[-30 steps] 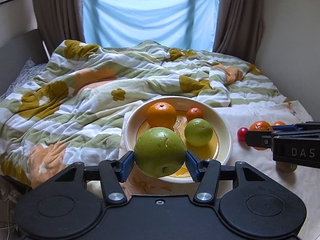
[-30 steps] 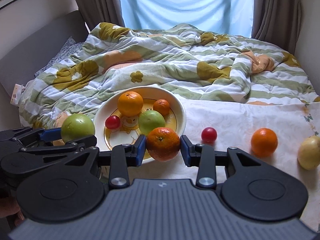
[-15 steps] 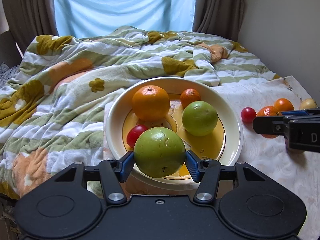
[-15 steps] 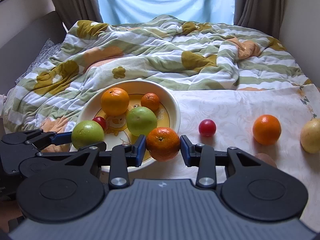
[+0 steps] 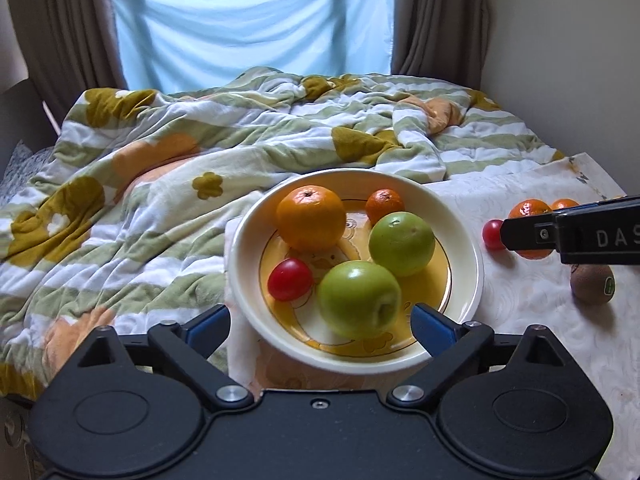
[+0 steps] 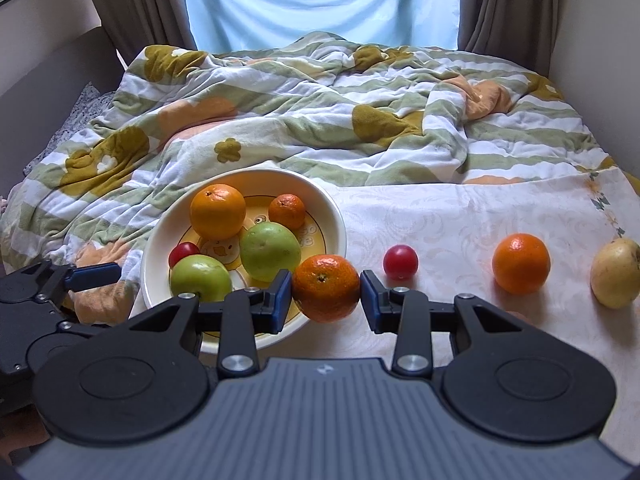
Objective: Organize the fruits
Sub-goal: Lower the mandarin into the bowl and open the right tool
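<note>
Five fruits lie in the bowl (image 5: pixel 476 280): an orange (image 5: pixel 311 218) at the back left, a small mandarin (image 5: pixel 385 205) behind a green apple (image 5: pixel 401 244), a red plum (image 5: pixel 290 279) at the left, and a second green apple, the near apple (image 5: pixel 359 299), at the front; the near apple rests on the bowl's yellow bottom, stem end turned towards the camera; the left gripper (image 5: pixel 320 322) stands wide open around the bowl's near rim, its jaws having just been opening, the blue pads well clear of the near apple on both sides, so nothing is held; the right gripper (image 6: pixel 326 295) is clamped on a tangerine (image 6: pixel 326 288), both blue pads pressing its sides, and holds it just above the bowl's right rim, beside the cloth (image 6: pixel 460 232); on the cloth, to the right of the bowl, a second plum (image 6: pixel 400 261) sits nearest, then a loose orange (image 6: pixel 521 263), then a yellow fruit (image 6: pixel 616 273) at the edge of view; the left view also shows a kiwi (image 5: pixel 592 283) with a sticker, below the right gripper's finger; the bowl sits where the cloth meets a rumpled striped quilt (image 6: pixel 280 120), which covers the bed up to the blue curtain (image 6: pixel 320 0) at the window.
</note>
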`<act>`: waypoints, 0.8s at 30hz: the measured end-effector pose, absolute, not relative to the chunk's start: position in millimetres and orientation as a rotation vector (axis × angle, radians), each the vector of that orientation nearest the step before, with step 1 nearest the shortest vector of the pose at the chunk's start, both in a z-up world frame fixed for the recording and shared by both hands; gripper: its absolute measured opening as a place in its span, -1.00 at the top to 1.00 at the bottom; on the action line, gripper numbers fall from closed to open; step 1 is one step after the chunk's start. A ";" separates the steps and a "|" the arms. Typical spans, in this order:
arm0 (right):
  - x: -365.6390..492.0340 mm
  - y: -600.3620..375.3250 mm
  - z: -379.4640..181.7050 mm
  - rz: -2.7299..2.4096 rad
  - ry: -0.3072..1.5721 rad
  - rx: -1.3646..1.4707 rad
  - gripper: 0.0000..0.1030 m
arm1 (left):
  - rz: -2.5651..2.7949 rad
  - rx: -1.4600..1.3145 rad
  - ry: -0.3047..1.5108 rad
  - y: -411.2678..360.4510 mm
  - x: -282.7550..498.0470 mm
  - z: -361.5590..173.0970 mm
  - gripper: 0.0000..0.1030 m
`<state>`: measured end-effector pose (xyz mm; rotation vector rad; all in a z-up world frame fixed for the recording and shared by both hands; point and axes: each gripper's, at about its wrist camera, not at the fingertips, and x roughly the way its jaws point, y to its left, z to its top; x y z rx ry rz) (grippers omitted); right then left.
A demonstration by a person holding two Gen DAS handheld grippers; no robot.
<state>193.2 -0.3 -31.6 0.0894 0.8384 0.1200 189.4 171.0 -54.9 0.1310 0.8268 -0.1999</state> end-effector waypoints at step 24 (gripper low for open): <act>225.9 32.7 -65.4 0.342 0.912 0.021 -0.03 | 0.051 0.017 0.839 204.2 129.0 -33.7 -0.93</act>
